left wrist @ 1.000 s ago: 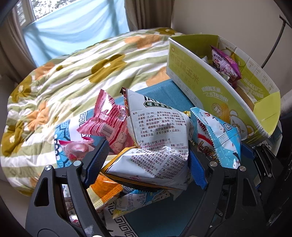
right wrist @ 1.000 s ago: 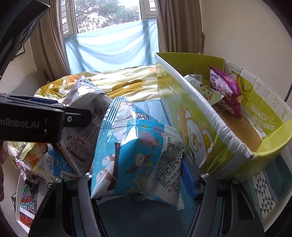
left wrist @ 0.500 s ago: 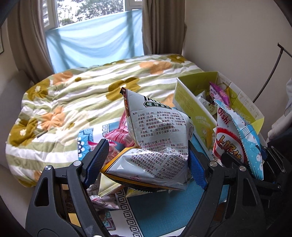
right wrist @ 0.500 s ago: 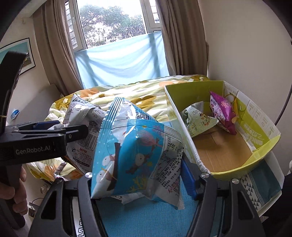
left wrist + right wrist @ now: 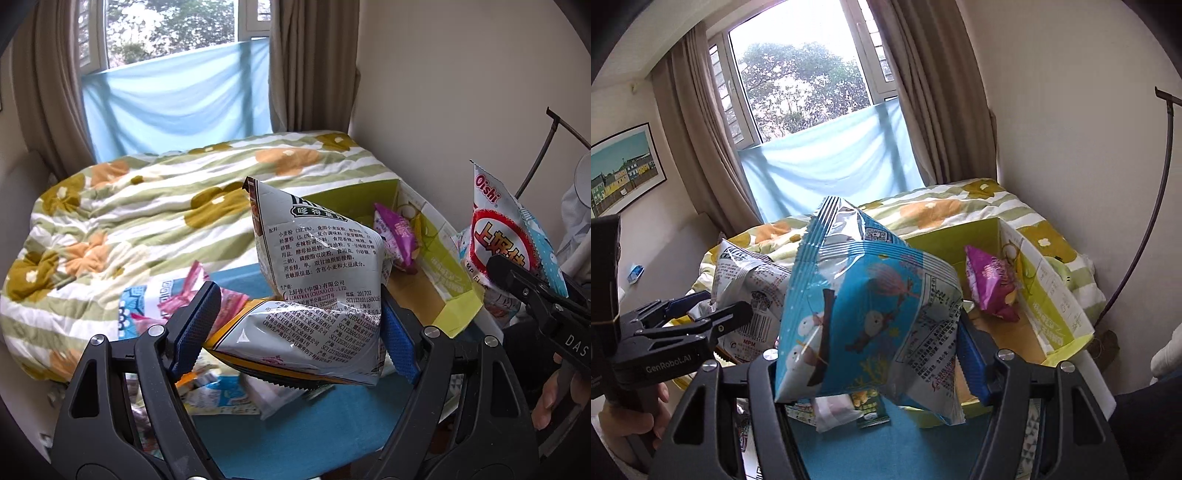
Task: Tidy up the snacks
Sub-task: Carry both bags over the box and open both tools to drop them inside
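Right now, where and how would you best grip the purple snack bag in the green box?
Grip the purple snack bag at its raised upper seam, coming from above through the green box's open top. It leans tilted against the far wall, so the walls block a side approach. Both grippers already hold bags.

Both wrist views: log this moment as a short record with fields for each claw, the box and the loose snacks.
left claw: shut on silver snack bag
right claw: shut on blue snowman snack bag
green cardboard box: open, beside the bed
in box: purple snack bag
loose snacks: pink packets on the blue table
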The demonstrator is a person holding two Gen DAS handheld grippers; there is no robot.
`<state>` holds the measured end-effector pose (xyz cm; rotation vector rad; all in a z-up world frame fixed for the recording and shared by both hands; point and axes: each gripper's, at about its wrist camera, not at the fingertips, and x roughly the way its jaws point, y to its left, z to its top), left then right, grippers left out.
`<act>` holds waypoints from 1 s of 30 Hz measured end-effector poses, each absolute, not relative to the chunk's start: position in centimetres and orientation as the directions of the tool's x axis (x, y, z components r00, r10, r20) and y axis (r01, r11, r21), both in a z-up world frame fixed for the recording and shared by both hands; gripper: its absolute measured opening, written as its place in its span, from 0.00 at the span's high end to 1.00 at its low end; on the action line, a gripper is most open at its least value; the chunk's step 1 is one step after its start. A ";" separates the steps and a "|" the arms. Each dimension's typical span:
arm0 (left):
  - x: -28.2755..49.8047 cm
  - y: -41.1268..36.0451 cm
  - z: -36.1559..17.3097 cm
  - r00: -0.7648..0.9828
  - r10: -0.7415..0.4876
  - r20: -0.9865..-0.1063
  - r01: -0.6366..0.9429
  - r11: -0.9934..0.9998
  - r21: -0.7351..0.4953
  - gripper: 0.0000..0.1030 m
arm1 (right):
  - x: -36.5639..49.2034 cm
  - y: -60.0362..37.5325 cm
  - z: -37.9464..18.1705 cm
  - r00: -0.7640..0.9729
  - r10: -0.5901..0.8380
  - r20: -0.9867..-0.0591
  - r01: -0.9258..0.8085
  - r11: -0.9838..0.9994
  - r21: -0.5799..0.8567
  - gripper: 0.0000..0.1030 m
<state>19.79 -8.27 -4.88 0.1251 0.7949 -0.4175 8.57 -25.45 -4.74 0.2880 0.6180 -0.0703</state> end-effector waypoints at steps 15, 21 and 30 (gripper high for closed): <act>23.7 -24.9 -13.7 0.486 -0.234 -0.842 0.337 0.939 -0.066 0.21 | 12.6 -40.0 -7.6 0.734 0.125 -0.667 0.114 0.946 0.303 0.40; 23.5 -26.4 -16.2 0.452 -0.152 -0.879 0.284 0.959 -0.020 0.15 | 14.1 -41.3 -9.3 0.689 0.216 -0.692 0.032 0.945 0.326 0.40; 20.9 -24.5 -15.6 0.478 -0.085 -0.874 0.238 0.971 0.036 0.01 | 15.3 -41.4 -10.4 0.645 0.318 -0.695 -0.049 0.925 0.378 0.40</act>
